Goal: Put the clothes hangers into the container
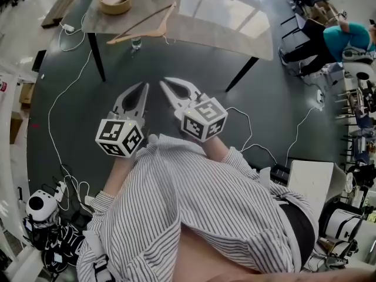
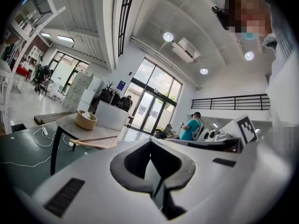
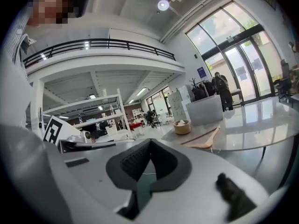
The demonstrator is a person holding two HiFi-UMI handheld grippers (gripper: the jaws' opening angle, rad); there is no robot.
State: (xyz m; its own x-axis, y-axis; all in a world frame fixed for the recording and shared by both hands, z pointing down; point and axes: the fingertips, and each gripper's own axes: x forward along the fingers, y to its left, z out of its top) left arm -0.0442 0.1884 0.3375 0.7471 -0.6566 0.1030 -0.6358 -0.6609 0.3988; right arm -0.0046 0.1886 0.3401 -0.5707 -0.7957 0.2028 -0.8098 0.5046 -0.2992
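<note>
Nearest, the left gripper [image 1: 144,86] and right gripper [image 1: 165,83] hang side by side over the dark floor [image 1: 70,116], well short of the table [image 1: 223,16], each with jaws pressed together on nothing. Farther off, the hanger [image 1: 144,27] lies along the table's near edge. Beyond it sits a bowl [image 1: 115,0], and the white box [image 2: 111,115] stands at the far edge.

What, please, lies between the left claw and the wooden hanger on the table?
Only bare dark floor and the near edge of the table separate the left claw from the hanger; the head view shows this.
</note>
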